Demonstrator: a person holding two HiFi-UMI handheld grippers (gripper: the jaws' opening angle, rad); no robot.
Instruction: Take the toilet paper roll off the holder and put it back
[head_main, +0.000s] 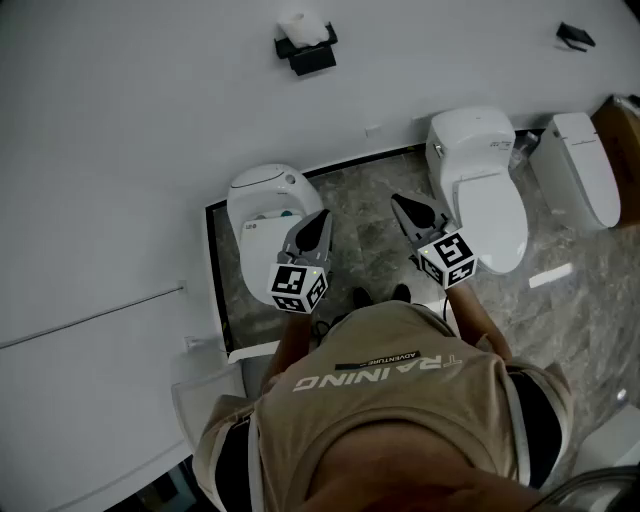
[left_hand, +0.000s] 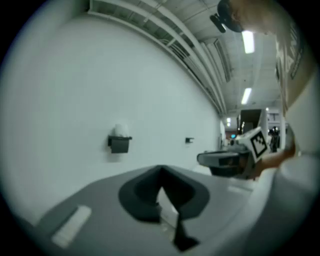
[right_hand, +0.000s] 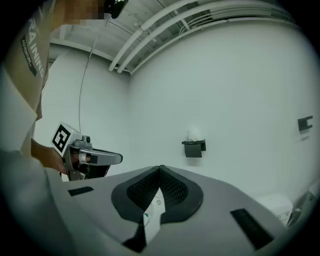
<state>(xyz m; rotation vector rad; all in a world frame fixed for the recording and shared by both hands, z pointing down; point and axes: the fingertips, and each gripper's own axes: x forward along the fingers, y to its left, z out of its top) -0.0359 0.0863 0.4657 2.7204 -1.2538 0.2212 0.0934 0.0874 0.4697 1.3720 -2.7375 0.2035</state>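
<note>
Three white toilets (head_main: 480, 175) stand on a grey marbled floor (head_main: 370, 235) along a plain white wall (head_main: 140, 130). The toilet paper roll (head_main: 303, 26) sits on its black holder (head_main: 313, 56) on that wall, well apart from both tongs. The left tongs (head_main: 321, 216) and right tongs (head_main: 398, 201) are pressed together, pinching nothing. A second dark wall fixture (head_main: 575, 37) is too small to identify.

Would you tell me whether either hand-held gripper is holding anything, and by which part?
Nothing is held: the left hand-held gripper and right hand-held gripper are shut and empty; the toilet paper roll sits on its holder.
</note>
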